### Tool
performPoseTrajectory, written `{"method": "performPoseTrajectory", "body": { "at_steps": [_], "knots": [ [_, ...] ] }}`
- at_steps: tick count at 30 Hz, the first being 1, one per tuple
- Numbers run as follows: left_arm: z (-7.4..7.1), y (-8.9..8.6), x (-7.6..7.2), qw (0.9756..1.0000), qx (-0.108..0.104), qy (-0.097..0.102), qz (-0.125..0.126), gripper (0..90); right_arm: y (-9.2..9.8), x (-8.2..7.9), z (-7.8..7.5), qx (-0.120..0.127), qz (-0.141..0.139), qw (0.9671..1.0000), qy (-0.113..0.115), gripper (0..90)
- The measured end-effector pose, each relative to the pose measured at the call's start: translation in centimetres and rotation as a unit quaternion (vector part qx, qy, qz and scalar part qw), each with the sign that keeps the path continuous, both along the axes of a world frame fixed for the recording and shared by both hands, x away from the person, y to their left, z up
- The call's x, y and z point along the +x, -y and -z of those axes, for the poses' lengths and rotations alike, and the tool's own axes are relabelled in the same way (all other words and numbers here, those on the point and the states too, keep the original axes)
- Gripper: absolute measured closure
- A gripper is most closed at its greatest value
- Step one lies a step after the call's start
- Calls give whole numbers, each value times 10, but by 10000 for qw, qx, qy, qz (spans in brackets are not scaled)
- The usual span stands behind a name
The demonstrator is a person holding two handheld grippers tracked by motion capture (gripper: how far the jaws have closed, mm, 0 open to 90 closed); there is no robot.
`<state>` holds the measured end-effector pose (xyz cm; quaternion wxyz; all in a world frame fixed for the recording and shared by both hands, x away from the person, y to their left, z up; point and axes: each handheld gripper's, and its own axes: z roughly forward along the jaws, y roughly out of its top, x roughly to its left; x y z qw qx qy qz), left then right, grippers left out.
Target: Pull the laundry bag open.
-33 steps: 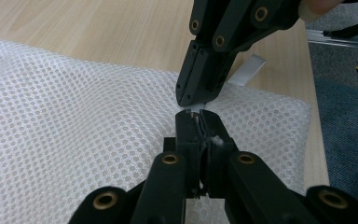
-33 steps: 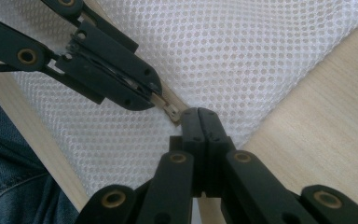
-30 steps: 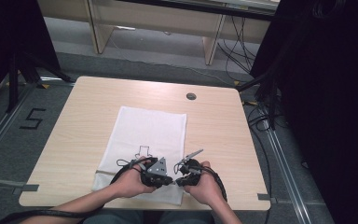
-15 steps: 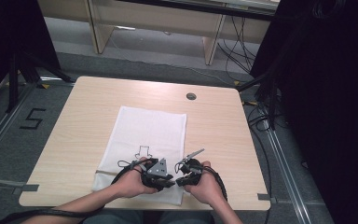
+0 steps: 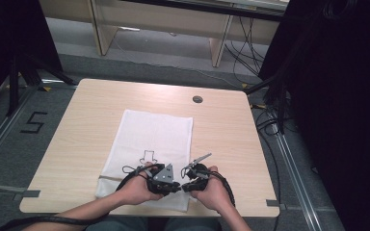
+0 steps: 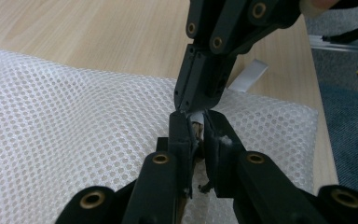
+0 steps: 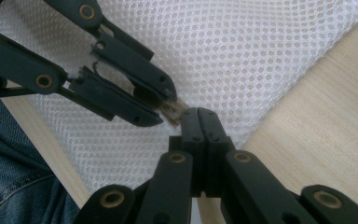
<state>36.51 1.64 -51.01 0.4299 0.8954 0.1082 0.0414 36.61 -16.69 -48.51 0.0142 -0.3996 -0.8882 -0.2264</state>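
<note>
Two grippers meet tip to tip over the near edge of the white mesh bag (image 5: 149, 144) on the table (image 5: 77, 120). Left gripper (image 6: 195, 128), jaws just narrowing, nips a small tab (image 6: 196, 126); right gripper (image 7: 199, 122) is fully closed beside it. Risk: the tab slips during handover.

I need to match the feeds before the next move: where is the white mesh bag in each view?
High view: white mesh bag lies mid-table, reaching the near edge.
Left gripper view: the bag spreads across left and middle, under the jaws.
Right gripper view: it covers the top and middle.
Shared landmark: the right gripper, its tips shut.
</note>
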Motion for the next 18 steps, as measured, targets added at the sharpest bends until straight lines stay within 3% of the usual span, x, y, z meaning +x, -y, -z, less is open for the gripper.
{"method": "performPoseTrajectory", "body": {
  "at_steps": [8, 11, 18],
  "knots": [
    [4, 0, 4, 9994, -171, -301, -70, 797, 0, 1, 1, -11, 12, 10000, 19, 900],
    [3, 0, 2, 9995, -107, -279, -86, 811, -1, 0, 0, 2, 52, 10000, -64, 900],
    [-4, 0, 1, 9995, -67, -280, -138, 819, -1, 0, 0, -75, -119, 9998, 108, 900]
  ]
}}
